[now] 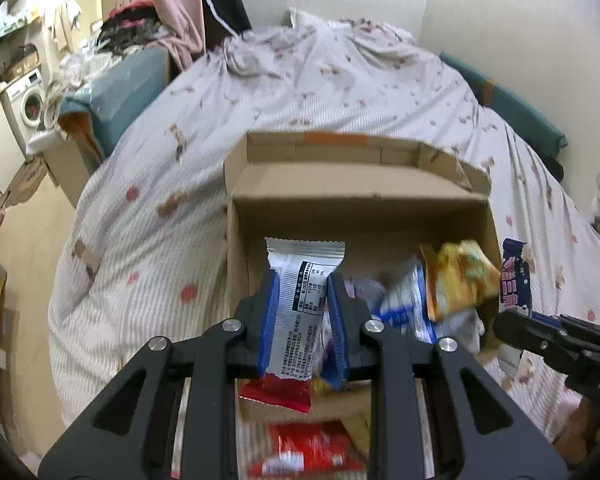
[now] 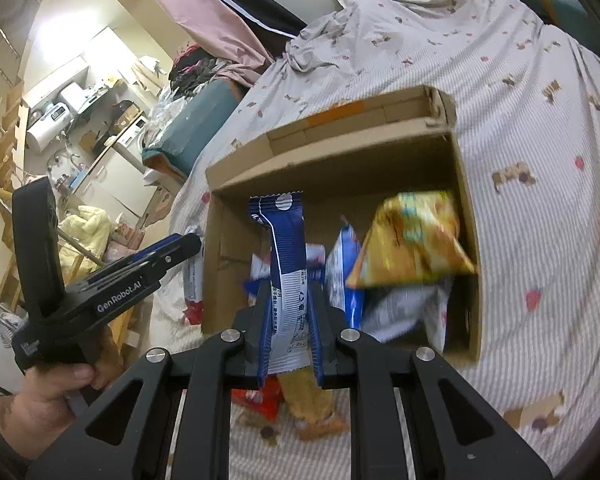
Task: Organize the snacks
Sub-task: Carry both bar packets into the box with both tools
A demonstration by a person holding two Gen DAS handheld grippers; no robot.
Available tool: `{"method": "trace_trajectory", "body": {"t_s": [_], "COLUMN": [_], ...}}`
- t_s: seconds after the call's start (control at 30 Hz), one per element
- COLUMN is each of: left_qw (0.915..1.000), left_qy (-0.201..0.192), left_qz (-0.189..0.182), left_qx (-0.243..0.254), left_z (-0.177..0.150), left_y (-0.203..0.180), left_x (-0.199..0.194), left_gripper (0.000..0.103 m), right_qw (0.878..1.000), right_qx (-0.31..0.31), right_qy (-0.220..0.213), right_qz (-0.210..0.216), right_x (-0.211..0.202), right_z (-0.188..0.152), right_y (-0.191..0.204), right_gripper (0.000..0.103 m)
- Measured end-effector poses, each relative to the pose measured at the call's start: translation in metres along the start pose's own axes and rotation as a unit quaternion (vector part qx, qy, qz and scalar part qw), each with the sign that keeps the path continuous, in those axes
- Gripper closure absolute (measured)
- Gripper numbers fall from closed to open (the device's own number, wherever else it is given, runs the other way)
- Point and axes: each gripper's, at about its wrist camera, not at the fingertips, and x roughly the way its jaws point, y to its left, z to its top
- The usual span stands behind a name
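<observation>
The left gripper (image 1: 300,284) clamps a white snack wrapper (image 1: 302,280) with printed text and a crimped top, upright over the open cardboard box (image 1: 356,200). The right gripper (image 2: 291,292) clamps a blue-and-white bar wrapper (image 2: 286,248) before the same box, which holds a yellow packet (image 2: 414,240) among others.

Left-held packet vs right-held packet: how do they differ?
Colour: the left gripper holds a white packet covered in black print; the right gripper holds a blue packet with white lower down.
Shape: the white packet looks wider, the blue packet slimmer.
Top: the blue packet has a white round spot near its top; the white packet has none.
Shared: both stand upright, clamped in shut jaws near the cardboard box.
</observation>
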Motion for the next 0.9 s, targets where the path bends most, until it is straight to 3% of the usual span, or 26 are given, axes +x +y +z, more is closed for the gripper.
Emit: {"method": "trace_trajectory", "body": {"t_s": [0.17,0.4,0.9], "left_qw": [0.9997,0.9989,0.9987], "left_qy": [-0.007,0.012,0.031], "left_qz": [-0.012,-0.021,-0.024], "left_qx": [-0.017,-0.040,-0.033], "left_z": [-0.001,-0.005,-0.008], "left_y": [0.012,0.018,0.015], "left_x": [0.018,0.035,0.041], "left_gripper": [0.082,0.082,0.082], "right_qw": [1.000,1.000,0.999], "right_qx": [-0.001,0.014,0.002], "right_qy": [-0.004,0.007,0.045], "right_qz": [-0.007,-0.001,0.003], "right_x": [0.015,0.045,0.083], "right_z": [0.016,0.035,0.033], "right_y": [-0.010,-0.023,-0.010], "right_gripper": [0.086,0.086,0.086]}}
